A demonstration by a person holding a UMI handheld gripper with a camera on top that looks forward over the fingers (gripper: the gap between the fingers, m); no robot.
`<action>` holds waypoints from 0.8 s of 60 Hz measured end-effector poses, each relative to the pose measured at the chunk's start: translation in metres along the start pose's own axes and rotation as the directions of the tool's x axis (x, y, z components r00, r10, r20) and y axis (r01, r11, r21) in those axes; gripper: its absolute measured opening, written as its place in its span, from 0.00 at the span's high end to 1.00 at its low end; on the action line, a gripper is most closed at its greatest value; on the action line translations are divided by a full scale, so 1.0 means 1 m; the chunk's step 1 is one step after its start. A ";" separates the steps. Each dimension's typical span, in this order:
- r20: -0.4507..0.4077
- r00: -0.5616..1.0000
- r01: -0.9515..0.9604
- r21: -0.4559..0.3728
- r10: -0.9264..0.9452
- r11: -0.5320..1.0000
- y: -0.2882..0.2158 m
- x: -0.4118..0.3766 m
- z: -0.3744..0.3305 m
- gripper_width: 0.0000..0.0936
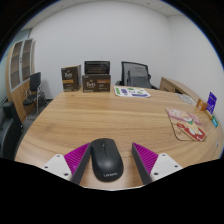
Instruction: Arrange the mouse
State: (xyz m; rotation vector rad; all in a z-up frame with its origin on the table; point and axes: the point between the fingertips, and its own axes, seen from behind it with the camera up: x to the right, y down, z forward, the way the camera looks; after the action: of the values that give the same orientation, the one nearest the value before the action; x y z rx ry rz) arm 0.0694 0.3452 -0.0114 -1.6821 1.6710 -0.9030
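Black, matte computer mouse (106,161) with scroll wheel, resting on wooden bench (110,118) between spread fingers (77,157), gaps either side.

The near end of the mouse (106,161) is cut off at the bottom, so how far it reaches back between the tongs (108,160) cannot be seen, nor whether their pads (78,157) touch its sides. Print on the boxes (97,83) at the far edge of the bench (120,115) is too small to read. The papers (186,122) to the right are too small to make out.
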 end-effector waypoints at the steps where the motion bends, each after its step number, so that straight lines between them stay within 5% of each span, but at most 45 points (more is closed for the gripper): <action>1: 0.000 1.000 0.000 -0.001 0.000 1.000 0.000 0.000 0.001 0.09; 15: 0.001 1.000 -0.005 -0.022 0.005 1.000 -0.003 -0.001 0.007 0.11; 24: 0.033 0.999 0.007 -0.028 -0.006 1.000 0.000 -0.012 0.002 0.42; 38: 0.009 1.000 -0.008 -0.057 0.009 0.998 0.005 -0.010 -0.003 0.63; 48: 0.022 1.000 0.015 -0.075 -0.014 0.997 0.005 -0.012 -0.010 0.67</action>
State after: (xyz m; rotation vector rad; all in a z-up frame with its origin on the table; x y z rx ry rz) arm 0.0588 0.3576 -0.0100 -1.7496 1.6995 -0.8357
